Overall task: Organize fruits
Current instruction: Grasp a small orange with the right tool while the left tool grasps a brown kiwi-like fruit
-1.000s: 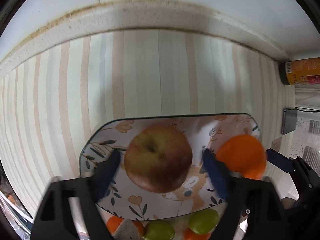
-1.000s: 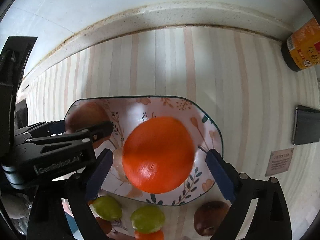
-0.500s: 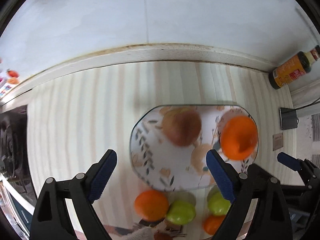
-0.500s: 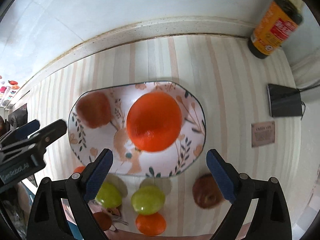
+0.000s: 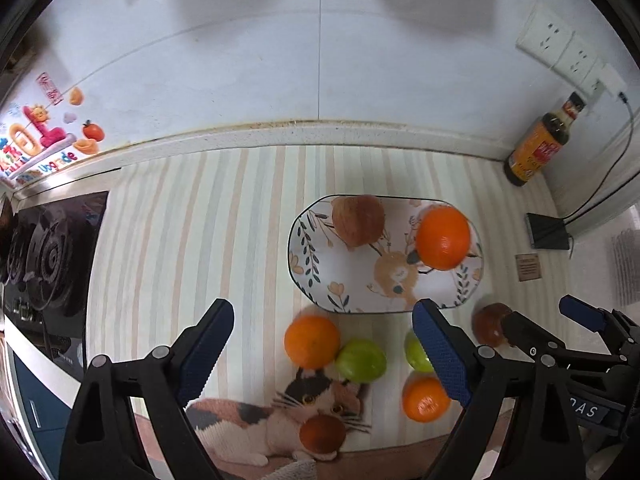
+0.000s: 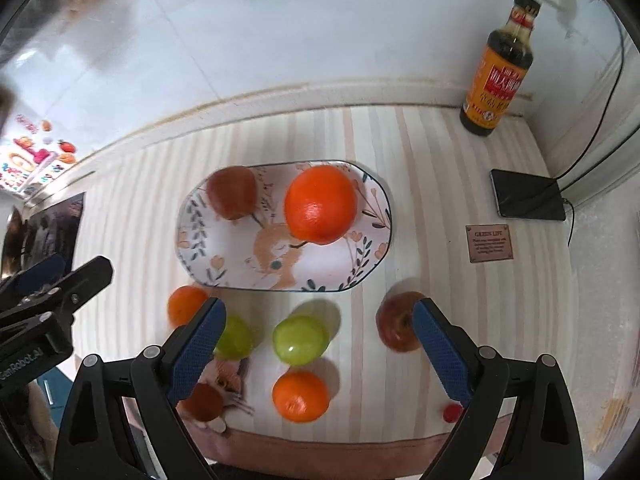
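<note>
A patterned oval plate [image 5: 352, 292] [image 6: 224, 264] holds a red apple [image 5: 358, 220] [image 6: 232, 198] and a large orange [image 5: 443, 237] [image 6: 321, 205]. In front of it lie loose fruits: an orange [image 5: 311, 341] [image 6: 185, 305], two green fruits [image 5: 361, 360] [image 6: 301, 339], another orange [image 5: 425, 399] [image 6: 300, 397], a red apple [image 5: 489, 323] [image 6: 396, 326] and a small brown fruit [image 5: 322, 434] [image 6: 202, 402]. My left gripper [image 5: 322, 344] and right gripper [image 6: 316, 338] are both open and empty, held high over the loose fruits.
A sauce bottle [image 5: 538, 146] [image 6: 500, 72] stands at the back right corner. A black device with a cable [image 5: 547, 232] [image 6: 530, 195] lies right of the plate. A stove [image 5: 44, 256] is at the left. The wall runs behind.
Both grippers have let go of the apple and the orange on the plate and pulled back and up, so the loose fruits in front now show.
</note>
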Action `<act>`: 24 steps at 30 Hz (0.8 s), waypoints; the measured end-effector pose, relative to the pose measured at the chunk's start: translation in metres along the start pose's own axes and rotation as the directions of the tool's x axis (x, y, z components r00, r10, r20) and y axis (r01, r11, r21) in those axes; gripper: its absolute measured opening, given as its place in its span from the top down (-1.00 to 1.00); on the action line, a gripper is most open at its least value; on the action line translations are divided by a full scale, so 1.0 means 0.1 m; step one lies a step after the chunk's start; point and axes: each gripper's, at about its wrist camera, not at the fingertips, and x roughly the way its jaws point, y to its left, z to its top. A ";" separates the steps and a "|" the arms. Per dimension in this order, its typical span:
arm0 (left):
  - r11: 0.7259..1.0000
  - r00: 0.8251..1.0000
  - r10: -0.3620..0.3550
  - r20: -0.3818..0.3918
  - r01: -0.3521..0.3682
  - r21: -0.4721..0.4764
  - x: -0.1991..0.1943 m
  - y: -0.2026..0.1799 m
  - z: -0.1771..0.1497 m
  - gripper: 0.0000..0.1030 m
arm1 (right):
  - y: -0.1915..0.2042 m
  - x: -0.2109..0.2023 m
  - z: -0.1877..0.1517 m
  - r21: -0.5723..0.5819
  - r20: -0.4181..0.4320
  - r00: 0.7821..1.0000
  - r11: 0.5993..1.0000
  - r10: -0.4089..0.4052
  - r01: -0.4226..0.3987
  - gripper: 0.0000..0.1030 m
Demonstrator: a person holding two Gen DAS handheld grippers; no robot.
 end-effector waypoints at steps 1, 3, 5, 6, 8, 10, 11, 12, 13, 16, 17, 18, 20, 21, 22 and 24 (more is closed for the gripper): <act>1.000 1.000 -0.001 0.012 0.001 -0.003 -0.06 -0.01 -0.02 -0.78 | 0.01 -0.07 -0.03 -0.004 0.012 1.000 1.000 0.003 -0.003 -0.87; 1.000 0.999 0.001 0.038 -0.001 -0.002 -0.19 -0.02 -0.07 -0.78 | 0.03 -0.24 -0.11 -0.014 0.040 0.999 1.000 0.013 -0.012 -0.87; 1.000 0.998 -0.008 0.055 0.008 -0.008 -0.31 -0.01 -0.12 -0.78 | 0.04 -0.36 -0.16 -0.015 0.060 0.998 1.000 0.026 -0.026 -0.87; 1.000 0.998 -0.012 0.062 0.013 -0.013 -0.36 -0.02 -0.14 -0.78 | 0.04 -0.43 -0.20 -0.012 0.071 0.997 0.999 0.041 -0.040 -0.87; 1.000 0.997 -0.017 0.069 0.018 -0.021 -0.43 0.00 -0.19 -0.78 | 0.03 -0.52 -0.24 -0.006 0.083 0.995 0.998 0.060 -0.059 -0.87; 0.999 0.997 -0.025 0.076 0.027 -0.032 -0.48 0.03 -0.23 -0.78 | 0.03 -0.61 -0.30 -0.002 0.091 0.993 0.997 0.078 -0.078 -0.87; 0.999 0.997 -0.027 0.076 0.030 -0.035 -0.49 0.04 -0.25 -0.78 | 0.04 -0.62 -0.32 -0.002 0.090 0.992 0.996 0.084 -0.084 -0.87; 0.999 0.997 -0.028 0.075 0.031 -0.039 -0.49 0.06 -0.27 -0.78 | 0.03 -0.61 -0.36 0.004 0.083 0.992 0.995 0.098 -0.099 -0.87; 0.998 0.997 -0.030 0.072 0.034 -0.048 -0.48 0.09 -0.29 -0.78 | 0.02 -0.59 -0.38 0.009 0.075 0.991 0.994 0.108 -0.109 -0.87; 0.999 0.999 -0.009 0.038 0.011 -0.047 -0.33 0.14 -0.39 -1.00 | 0.00 -0.39 -0.45 0.022 0.021 0.991 0.991 0.131 -0.132 -0.92; 0.999 1.000 0.001 0.010 -0.001 -0.047 -0.23 0.17 -0.45 -1.00 | -0.01 -0.31 -0.48 0.029 0.001 0.990 0.990 0.138 -0.138 -0.92; 0.999 1.000 0.007 -0.016 -0.008 -0.048 -0.14 0.19 -0.51 -1.00 | -0.01 -0.19 -0.51 0.031 -0.027 0.989 0.989 0.144 -0.143 -0.92; 0.999 0.994 0.022 -0.108 -0.027 -0.043 0.15 0.24 -0.70 -1.00 | -0.02 0.07 -0.58 0.042 -0.088 0.984 0.988 0.154 -0.150 -0.92; 0.999 0.989 0.020 -0.149 -0.026 -0.038 0.28 0.25 -0.79 -1.00 | -0.01 0.24 -0.63 0.048 -0.130 0.978 0.986 0.165 -0.160 -0.92; 0.999 0.981 0.028 -0.190 -0.035 -0.032 0.41 0.25 -0.88 -1.00 | -0.02 0.36 -0.67 0.054 -0.159 0.973 0.985 0.168 -0.161 -0.92; 0.998 0.955 0.052 -0.291 -0.058 -0.011 0.73 0.25 -1.09 -0.99 | -0.02 0.67 -0.77 0.070 -0.228 0.957 0.983 0.180 -0.168 -0.92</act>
